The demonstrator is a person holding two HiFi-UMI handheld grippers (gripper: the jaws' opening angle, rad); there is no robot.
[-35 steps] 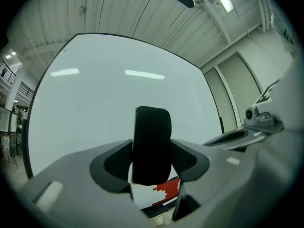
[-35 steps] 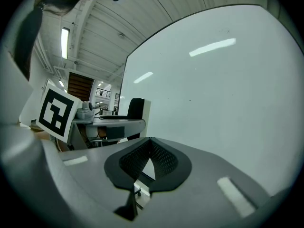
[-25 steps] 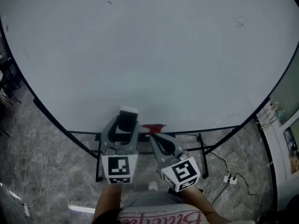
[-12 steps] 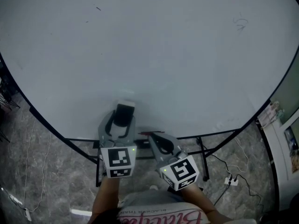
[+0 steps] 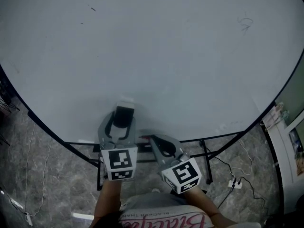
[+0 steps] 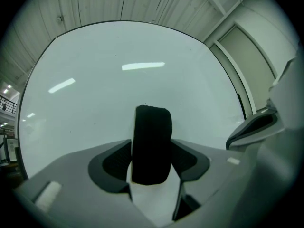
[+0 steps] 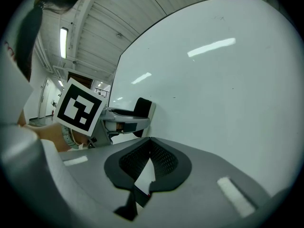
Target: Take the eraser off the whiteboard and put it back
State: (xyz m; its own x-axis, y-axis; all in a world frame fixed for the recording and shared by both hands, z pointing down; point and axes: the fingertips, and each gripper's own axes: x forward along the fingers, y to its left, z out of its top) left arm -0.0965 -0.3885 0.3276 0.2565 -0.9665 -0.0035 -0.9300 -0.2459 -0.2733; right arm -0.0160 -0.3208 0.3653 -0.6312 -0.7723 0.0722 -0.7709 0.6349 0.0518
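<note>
Since the earliest frame, the left gripper [image 5: 124, 114] has been shifted slightly up and to the left along the large white whiteboard [image 5: 180, 56]. The black-faced, white-backed block eraser [image 6: 152, 148] was carried with it. The eraser is clamped between widely spread jaws, with its white end held at the board's lower part; contact could not be confirmed. Just beside it, the right gripper [image 5: 153, 139] is held with its jaws closed together and nothing gripped.

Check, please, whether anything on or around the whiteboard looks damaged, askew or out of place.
Nothing looks damaged or askew. The whiteboard bears a faint leftover scribble near its upper right; the eraser stands upright between the left gripper jaws.
</note>
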